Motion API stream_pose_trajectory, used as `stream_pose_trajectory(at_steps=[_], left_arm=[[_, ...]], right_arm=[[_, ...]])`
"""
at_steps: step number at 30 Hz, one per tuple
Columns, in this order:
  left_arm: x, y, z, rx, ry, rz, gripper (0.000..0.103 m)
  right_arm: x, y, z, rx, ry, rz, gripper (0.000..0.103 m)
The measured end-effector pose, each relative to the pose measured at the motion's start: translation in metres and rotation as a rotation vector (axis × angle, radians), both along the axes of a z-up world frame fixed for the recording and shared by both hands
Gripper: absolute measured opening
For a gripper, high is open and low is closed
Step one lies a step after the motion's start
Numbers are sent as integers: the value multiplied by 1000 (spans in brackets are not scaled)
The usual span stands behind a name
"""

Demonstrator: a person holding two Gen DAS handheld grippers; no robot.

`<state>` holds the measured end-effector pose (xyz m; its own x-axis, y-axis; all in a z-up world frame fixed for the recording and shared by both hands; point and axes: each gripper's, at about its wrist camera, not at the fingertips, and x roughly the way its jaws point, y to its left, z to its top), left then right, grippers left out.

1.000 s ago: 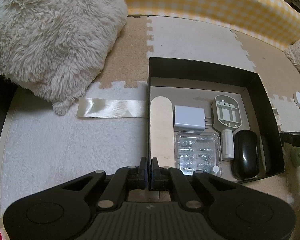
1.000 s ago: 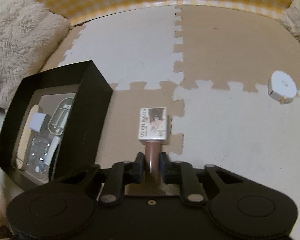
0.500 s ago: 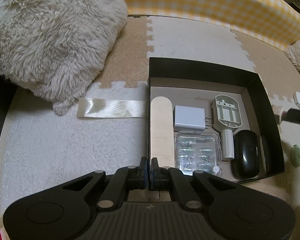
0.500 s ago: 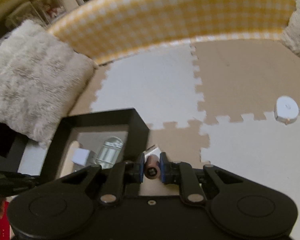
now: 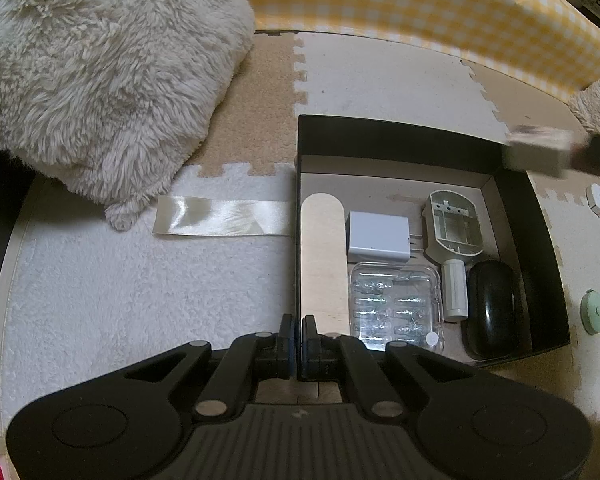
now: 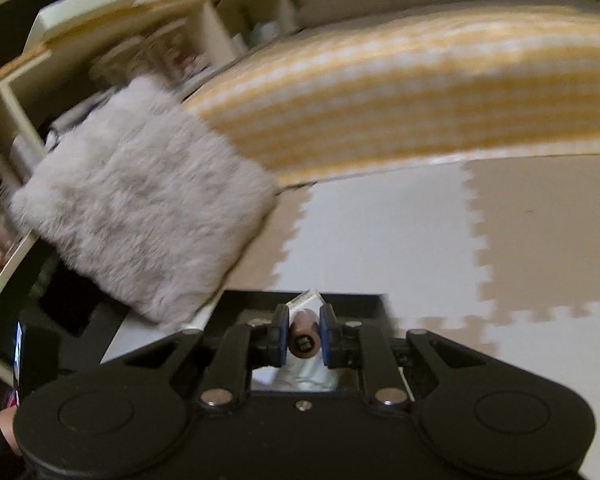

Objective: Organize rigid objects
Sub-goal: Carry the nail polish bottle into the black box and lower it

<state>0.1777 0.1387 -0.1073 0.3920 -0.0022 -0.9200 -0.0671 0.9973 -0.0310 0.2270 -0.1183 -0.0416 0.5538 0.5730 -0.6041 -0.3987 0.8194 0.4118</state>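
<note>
right gripper (image 6: pixel 304 334) pinching a brown nail polish bottle (image 6: pixel 303 340) between its blue pads, bottle's round base facing the camera, its white box-shaped cap (image 5: pixel 536 152) pointing away. seen from the left wrist, that cap hangs over the far right corner of the black box (image 5: pixel 400 148), blurred.

left gripper (image 5: pixel 299 344) pressed together, nothing between the pads, sitting at the box's near left wall. just ahead inside the box: wooden nail file (image 5: pixel 324 260) along the left wall, white charger (image 5: pixel 378 236) right of it, clear plastic case (image 5: pixel 396 304) nearer, grey oval plastic part (image 5: pixel 454 224), white cylinder (image 5: pixel 454 290), black mouse (image 5: pixel 492 308) at far right.

left of the box a satin ribbon (image 5: pixel 224 220) on the white rug (image 5: pixel 100 300). beyond it a fluffy cushion (image 5: pixel 100 72). right of the box a green disc (image 5: pixel 593 311) and a white round thing (image 5: pixel 599 199) on the foam mat (image 5: pixel 380 76). yellow checked bolster (image 5: pixel 420 4) at the far edge.
</note>
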Motion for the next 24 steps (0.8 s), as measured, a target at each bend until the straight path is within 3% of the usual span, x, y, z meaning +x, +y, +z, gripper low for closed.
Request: stream_pose_trajectory(at_steps=[9, 16, 22, 24], left_arm=[[-1, 3, 0, -20, -2, 7, 3], [-1, 5, 0, -36, -3, 11, 3], [-1, 5, 0, -34, -2, 10, 3], [-1, 4, 0, -32, -2, 9, 3]], right_arm=[[41, 77, -47, 49, 126, 114, 16], [66, 101, -75, -43, 145, 170, 16], [83, 86, -81, -65, 169, 90, 24], [83, 81, -82, -72, 172, 79, 35]])
